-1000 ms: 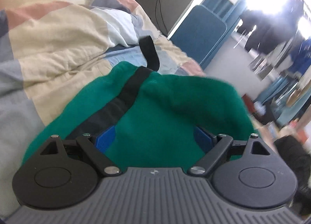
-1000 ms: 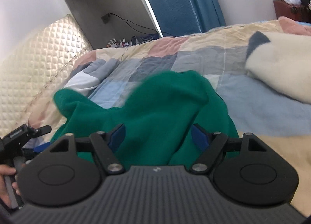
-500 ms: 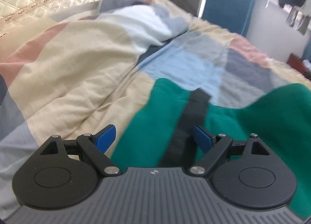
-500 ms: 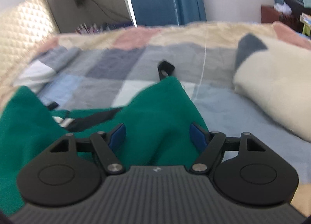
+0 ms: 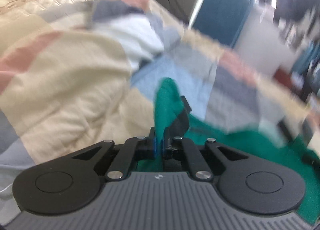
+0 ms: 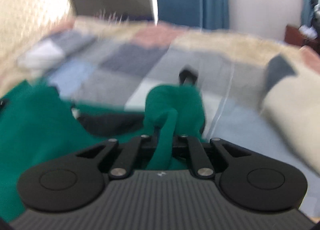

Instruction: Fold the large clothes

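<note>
Left wrist view: my left gripper (image 5: 159, 146) pinches the green garment (image 5: 168, 98). My right gripper (image 6: 165, 142) clamps another bunch. Thin bites may slip if I pull hard.

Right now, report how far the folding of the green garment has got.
Done: both tongs are shut on cloth. The left tongs pinch a bunched edge of the green garment; the right tongs pinch another. In hand: both gathered edges. Left: no finished fold shows; the garment lies rumpled on the patchwork quilt.
</note>
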`<act>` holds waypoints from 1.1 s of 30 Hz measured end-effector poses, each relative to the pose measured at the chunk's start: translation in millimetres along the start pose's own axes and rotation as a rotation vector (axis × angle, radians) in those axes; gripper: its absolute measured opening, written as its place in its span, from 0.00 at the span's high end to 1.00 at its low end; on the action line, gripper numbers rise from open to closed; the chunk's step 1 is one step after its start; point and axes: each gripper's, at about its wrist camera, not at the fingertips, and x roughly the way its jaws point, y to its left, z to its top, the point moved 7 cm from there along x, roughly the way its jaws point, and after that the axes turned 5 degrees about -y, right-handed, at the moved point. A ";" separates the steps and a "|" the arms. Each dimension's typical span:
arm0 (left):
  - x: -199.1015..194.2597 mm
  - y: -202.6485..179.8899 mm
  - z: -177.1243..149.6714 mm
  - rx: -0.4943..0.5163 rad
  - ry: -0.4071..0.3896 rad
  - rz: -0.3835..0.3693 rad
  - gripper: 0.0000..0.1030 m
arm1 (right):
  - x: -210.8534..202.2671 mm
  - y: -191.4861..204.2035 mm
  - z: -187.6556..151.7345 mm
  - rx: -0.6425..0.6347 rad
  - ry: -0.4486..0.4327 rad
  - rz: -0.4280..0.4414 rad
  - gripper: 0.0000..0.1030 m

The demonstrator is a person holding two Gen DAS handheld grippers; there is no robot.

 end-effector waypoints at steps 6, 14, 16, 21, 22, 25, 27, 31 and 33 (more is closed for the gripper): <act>-28.2 10.9 32.4 -0.098 -0.136 -0.023 0.95 | -31.8 -24.8 44.5 0.051 -0.232 -0.043 0.94; 33.9 16.0 33.2 -0.099 -0.120 0.085 0.95 | 32.9 -38.3 23.3 -0.025 -0.123 -0.167 0.94; 57.5 18.0 25.6 -0.078 -0.082 0.104 0.95 | 52.5 -46.1 8.1 -0.022 -0.059 -0.186 0.94; 100.1 27.0 10.3 -0.052 0.013 0.128 0.95 | 81.9 -61.8 -13.7 0.082 0.042 -0.169 0.93; 105.8 28.2 8.1 -0.053 0.040 0.129 0.95 | 84.1 -61.5 -15.0 0.086 0.052 -0.167 0.93; 111.2 26.7 6.6 -0.026 0.063 0.116 0.94 | 83.1 -56.1 -16.9 0.073 0.064 -0.169 0.91; 105.5 23.7 7.1 0.001 0.055 0.105 0.90 | 75.6 -51.3 -16.2 0.075 0.051 -0.152 0.89; 76.8 16.2 3.3 0.029 0.045 0.086 0.58 | 54.8 -51.2 -12.0 0.119 0.043 -0.138 0.80; 58.7 11.2 0.3 0.046 0.021 0.075 0.52 | 43.8 -46.0 -9.0 0.129 0.034 -0.116 0.65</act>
